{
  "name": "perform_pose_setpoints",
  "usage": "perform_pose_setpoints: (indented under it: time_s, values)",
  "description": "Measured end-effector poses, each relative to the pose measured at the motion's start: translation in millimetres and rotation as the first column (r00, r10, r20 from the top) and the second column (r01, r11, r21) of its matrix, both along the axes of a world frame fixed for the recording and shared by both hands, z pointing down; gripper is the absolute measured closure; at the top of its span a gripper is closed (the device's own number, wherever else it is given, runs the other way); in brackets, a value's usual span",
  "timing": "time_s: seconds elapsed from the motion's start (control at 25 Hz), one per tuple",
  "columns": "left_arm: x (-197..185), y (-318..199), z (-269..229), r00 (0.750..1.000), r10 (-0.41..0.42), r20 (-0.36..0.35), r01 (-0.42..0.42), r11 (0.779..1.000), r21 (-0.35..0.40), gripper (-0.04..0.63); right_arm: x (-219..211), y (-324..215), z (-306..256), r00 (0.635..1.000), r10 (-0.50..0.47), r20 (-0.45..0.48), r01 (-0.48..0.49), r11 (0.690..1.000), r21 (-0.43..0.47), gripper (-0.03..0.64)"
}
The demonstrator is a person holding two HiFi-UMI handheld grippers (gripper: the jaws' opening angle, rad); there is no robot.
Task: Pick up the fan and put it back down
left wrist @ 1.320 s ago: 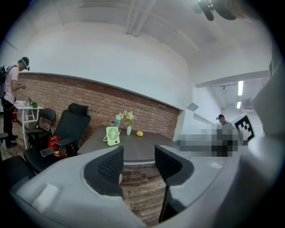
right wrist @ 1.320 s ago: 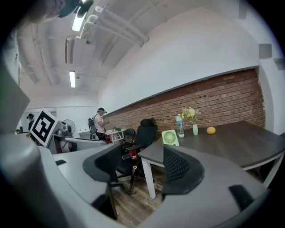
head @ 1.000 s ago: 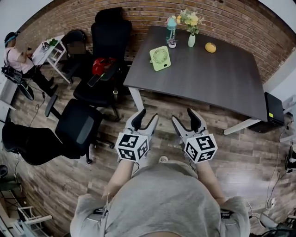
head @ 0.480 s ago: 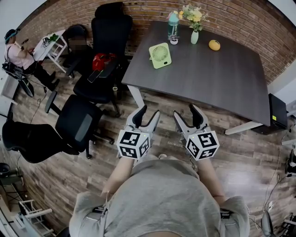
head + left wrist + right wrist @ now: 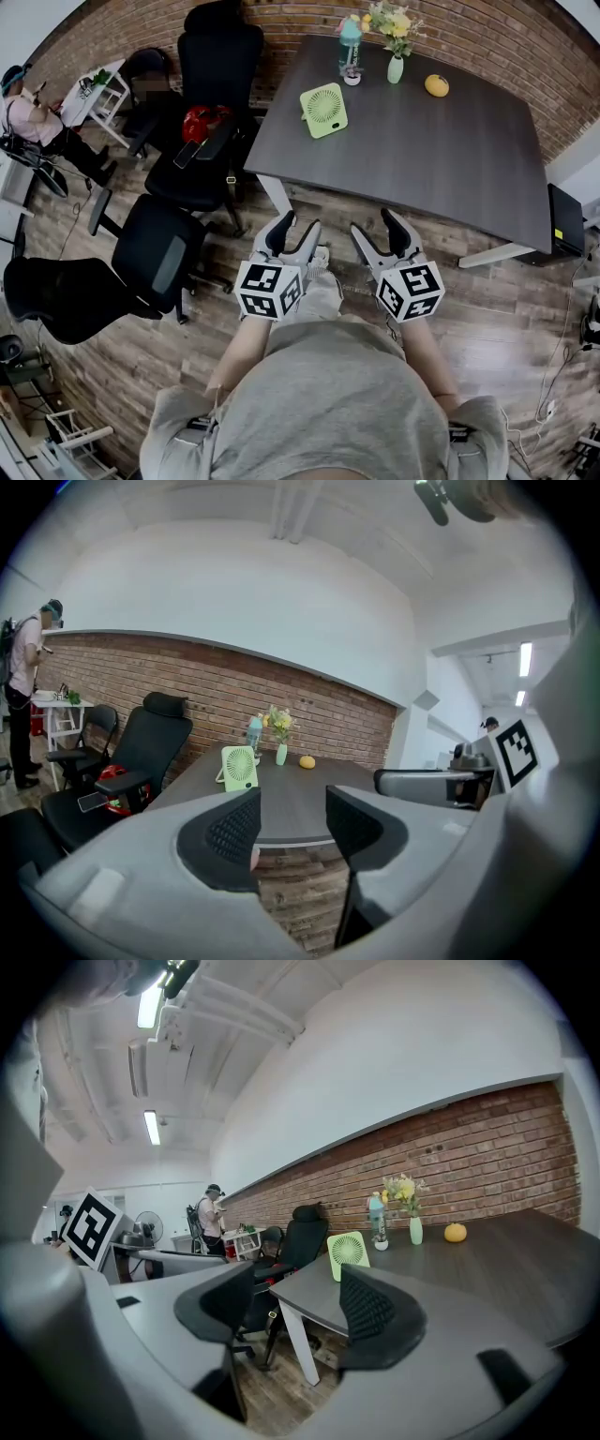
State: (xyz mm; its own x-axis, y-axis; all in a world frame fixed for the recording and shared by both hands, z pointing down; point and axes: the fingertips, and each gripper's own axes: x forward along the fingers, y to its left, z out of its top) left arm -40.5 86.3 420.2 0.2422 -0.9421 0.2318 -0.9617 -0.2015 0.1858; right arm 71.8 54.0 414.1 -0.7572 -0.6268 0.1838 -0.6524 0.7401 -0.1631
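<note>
The dark worktop (image 5: 422,159) carries everything, and the fan (image 5: 323,110) stands near its far left corner. Black office chairs (image 5: 211,75) crowd the floor on the left, probably no hindrance to a reach from the near edge. The pale green fan stands upright in a square frame (light, stiff plastic, I judge, its grille the weak part) and is best gripped across the frame's side edges. The left hand-held gripper (image 5: 300,225) and right hand-held gripper (image 5: 375,225) hover short of the worktop, jaws well apart, holding nothing. Behind the fan stand a bottle (image 5: 349,42) and a flower vase (image 5: 395,68). An orange (image 5: 436,85) lies further right, and all three matter only if a reach overshoots.
</note>
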Motion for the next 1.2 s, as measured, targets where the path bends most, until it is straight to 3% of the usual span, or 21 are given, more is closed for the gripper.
perform_pose_setpoints:
  time_s: [0.72, 1.2]
  values:
    - [-57.2, -151.1, 26.4, 0.999, 0.052, 0.000, -0.052, 0.998, -0.044, 0.380, -64.5, -149.8, 14.9, 0.999, -0.005, -0.033, 0.004, 1.000, -0.009, 0.334]
    - [-90.7, -232.5, 47.4, 0.996, 0.087, -0.019, -0.089, 0.989, -0.120, 0.376, -107.0, -239.3, 32.8, 0.996, -0.021, -0.083, 0.017, 0.998, -0.059, 0.334]
